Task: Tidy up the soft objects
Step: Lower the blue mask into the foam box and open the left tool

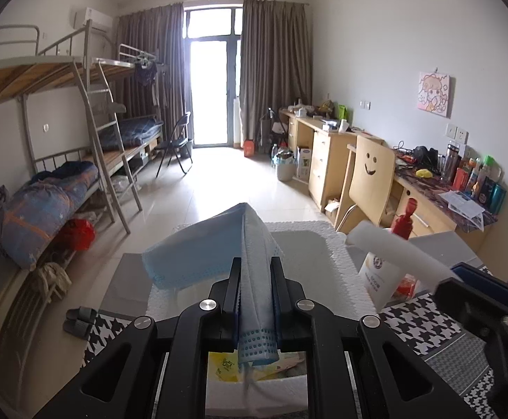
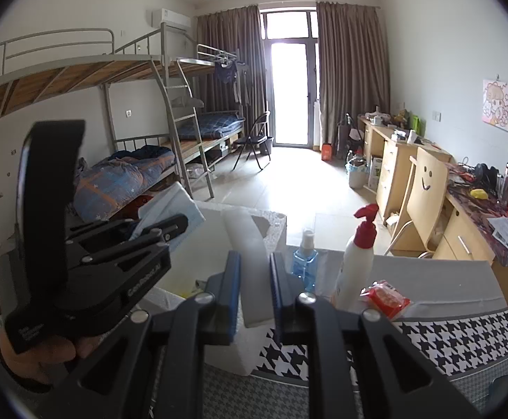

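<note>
The left gripper point(image 1: 255, 279) has its jaws pinching a blue mask point(image 1: 215, 248), held up above the white foam box point(image 1: 337, 255) on the counter point(image 2: 446, 279). The right gripper point(image 2: 254, 272) has its jaws clamped on a white foam strip point(image 2: 250, 244), which slants over the box's right rim. Right of the box stand a lotion bottle point(image 2: 357, 255), a blue spray bottle point(image 2: 304, 262) and a red packet point(image 2: 386, 298)

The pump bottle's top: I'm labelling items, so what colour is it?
Red, on a white pump bottle; the right wrist view shows it best.
</note>
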